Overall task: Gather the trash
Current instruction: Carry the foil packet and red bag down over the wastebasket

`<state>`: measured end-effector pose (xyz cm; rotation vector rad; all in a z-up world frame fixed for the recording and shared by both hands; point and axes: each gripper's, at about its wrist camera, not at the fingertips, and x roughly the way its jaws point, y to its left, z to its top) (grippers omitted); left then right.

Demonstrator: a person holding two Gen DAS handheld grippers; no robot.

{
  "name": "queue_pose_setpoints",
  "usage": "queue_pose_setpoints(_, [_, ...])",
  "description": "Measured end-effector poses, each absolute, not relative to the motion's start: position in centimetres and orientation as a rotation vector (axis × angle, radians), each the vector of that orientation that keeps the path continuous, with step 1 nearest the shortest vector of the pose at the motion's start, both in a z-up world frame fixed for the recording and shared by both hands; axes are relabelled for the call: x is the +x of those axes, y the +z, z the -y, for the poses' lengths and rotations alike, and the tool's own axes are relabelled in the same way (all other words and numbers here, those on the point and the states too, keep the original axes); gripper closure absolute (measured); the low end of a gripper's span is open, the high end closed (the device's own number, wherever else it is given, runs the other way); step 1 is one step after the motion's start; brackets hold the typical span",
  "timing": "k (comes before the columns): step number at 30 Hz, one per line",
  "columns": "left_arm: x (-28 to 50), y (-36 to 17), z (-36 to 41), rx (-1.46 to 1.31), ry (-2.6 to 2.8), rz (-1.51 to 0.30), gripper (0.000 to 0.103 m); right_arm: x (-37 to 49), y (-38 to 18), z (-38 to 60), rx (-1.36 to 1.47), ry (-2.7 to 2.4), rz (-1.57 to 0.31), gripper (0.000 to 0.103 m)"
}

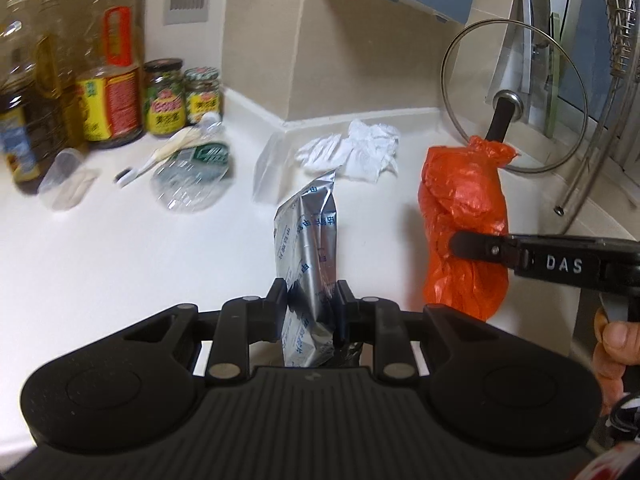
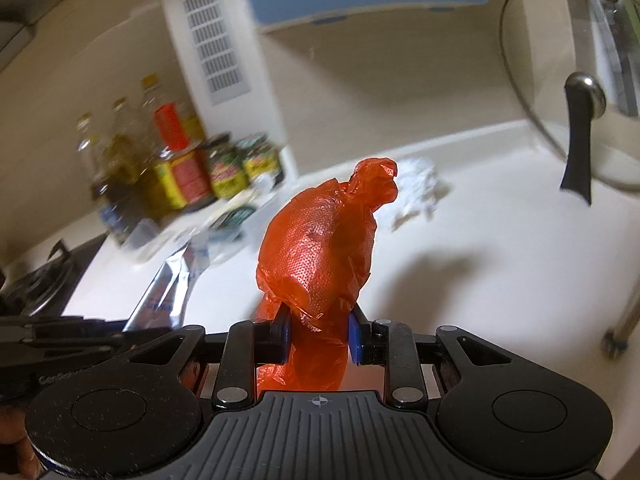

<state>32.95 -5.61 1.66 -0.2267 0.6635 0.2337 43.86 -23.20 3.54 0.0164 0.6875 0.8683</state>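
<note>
Left of the glass lid [image 1: 514, 96], the left hand-held gripper [image 1: 313, 300] pinches a silver foil pouch [image 1: 306, 236]; nearer the lid, the right hand-held gripper [image 2: 319, 338] clamps an orange plastic bag [image 2: 324, 256], both above the surface [image 1: 140, 248]; carry both with firm grips, since thin film probably slips

The right gripper [image 2: 318, 338] pinches an orange plastic bag [image 2: 320, 264] between its blue pads, above the white counter [image 2: 500, 264]. A silver pouch [image 2: 172, 284] shows at left (partly hidden), crumpled white paper [image 2: 416, 190] behind, a glass lid [image 2: 568, 80] at right
</note>
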Motion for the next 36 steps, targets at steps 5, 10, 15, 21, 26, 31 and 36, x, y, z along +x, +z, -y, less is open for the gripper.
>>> queue_pose_setpoints(5, [28.8, 0.6, 4.8, -0.262, 0.247, -0.69, 0.081, 39.8, 2.9, 22.3, -0.042, 0.924, -0.732, 0.075])
queue_pose_setpoints(10, [25.5, -0.6, 4.3, -0.298, 0.256, -0.731, 0.081, 36.7, 2.0, 21.6, -0.094, 0.967, -0.76, 0.075])
queue_pose_setpoints(15, [23.4, -1.9, 4.2, -0.323, 0.261, -0.774, 0.081, 34.4, 1.2, 20.6, -0.135, 1.005, -0.779, 0.075])
queue_pose_setpoints(21, [21.8, -2.5, 4.0, -0.335, 0.274, -0.792, 0.081, 32.1, 0.1, 19.3, -0.197, 1.042, -0.786, 0.075])
queue_pose_setpoints(26, [20.9, -2.8, 3.5, -0.338, 0.283, -0.8, 0.081, 30.9, -0.5, 18.5, -0.22, 1.059, -0.793, 0.075])
queue_pose_setpoints(31, [20.3, -3.1, 3.0, -0.344, 0.281, -0.809, 0.081, 29.9, -1.0, 17.8, -0.263, 1.063, -0.796, 0.075])
queue_pose_setpoints(36, [20.0, -4.3, 2.8, -0.356, 0.275, -0.837, 0.081, 29.1, -2.4, 17.3, -0.327, 1.052, -0.819, 0.075])
